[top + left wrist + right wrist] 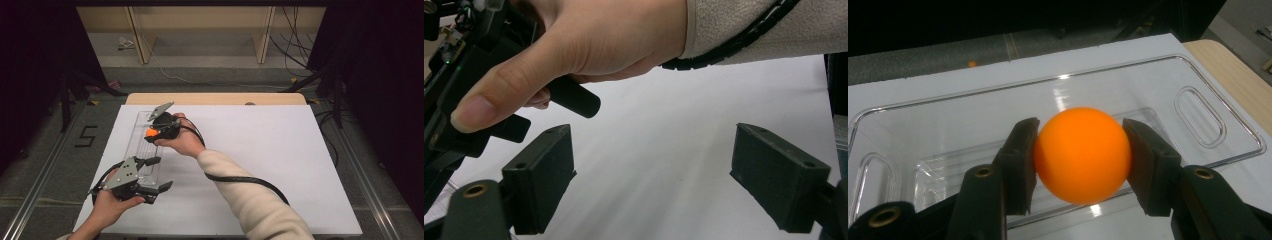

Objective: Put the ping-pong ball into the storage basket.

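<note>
A: Nearest the person, what is the left gripper (150,181) doing?

B: It hovers low over the white sheet covering the table (280,150), just beside the near end of the tray; its jaws stand wide apart with nothing between them, as the left gripper view shows plainly.

A: And farther out?

B: The right gripper (1080,155) is clenched on a smooth orange ball (1082,154); one pad presses each side; the ball hangs above the clear plastic rectangular tray with slot handles (1198,117), over its far half in the high view (150,132).

A: So which step is this?

B: I judge it the carry, with the ball held over the tray and not yet set down; whether it is going in or coming out I cannot tell.

A: The next move?

B: If placing, lower it close to the tray floor before releasing; a round, light ball will likely roll or bounce if dropped from height.
</note>
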The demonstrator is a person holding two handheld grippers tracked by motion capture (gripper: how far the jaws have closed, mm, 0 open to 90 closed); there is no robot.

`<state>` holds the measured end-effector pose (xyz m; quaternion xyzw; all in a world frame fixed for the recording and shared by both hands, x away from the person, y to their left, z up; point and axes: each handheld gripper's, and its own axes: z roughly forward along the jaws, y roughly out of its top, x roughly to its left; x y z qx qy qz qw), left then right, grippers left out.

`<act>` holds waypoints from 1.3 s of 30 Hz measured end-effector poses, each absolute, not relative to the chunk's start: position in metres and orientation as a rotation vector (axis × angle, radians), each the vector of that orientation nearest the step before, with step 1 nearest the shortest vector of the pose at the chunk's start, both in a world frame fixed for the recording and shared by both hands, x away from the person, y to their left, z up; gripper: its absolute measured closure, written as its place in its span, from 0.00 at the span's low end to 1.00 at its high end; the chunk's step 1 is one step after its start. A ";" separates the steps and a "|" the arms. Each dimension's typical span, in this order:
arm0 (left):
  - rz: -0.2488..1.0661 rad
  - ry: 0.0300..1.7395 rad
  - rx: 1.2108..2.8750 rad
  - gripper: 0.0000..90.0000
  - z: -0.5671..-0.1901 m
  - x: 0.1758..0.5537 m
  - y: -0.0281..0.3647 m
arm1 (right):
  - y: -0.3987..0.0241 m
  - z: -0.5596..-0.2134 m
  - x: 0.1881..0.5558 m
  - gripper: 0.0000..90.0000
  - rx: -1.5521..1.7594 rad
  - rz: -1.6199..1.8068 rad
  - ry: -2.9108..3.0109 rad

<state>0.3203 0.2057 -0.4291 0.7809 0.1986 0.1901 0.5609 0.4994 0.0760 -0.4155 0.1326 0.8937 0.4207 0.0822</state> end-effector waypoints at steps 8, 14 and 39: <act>0.448 0.468 1.840 0.19 -0.429 0.320 0.206 | 0.079 -0.418 0.501 0.57 0.399 1.255 2.676; 0.448 0.467 1.840 0.19 -0.429 0.320 0.206 | 0.080 -0.418 0.501 0.57 0.398 1.254 2.678; 0.448 0.467 1.840 0.19 -0.429 0.320 0.206 | 0.084 -0.423 0.504 0.57 0.401 1.249 2.687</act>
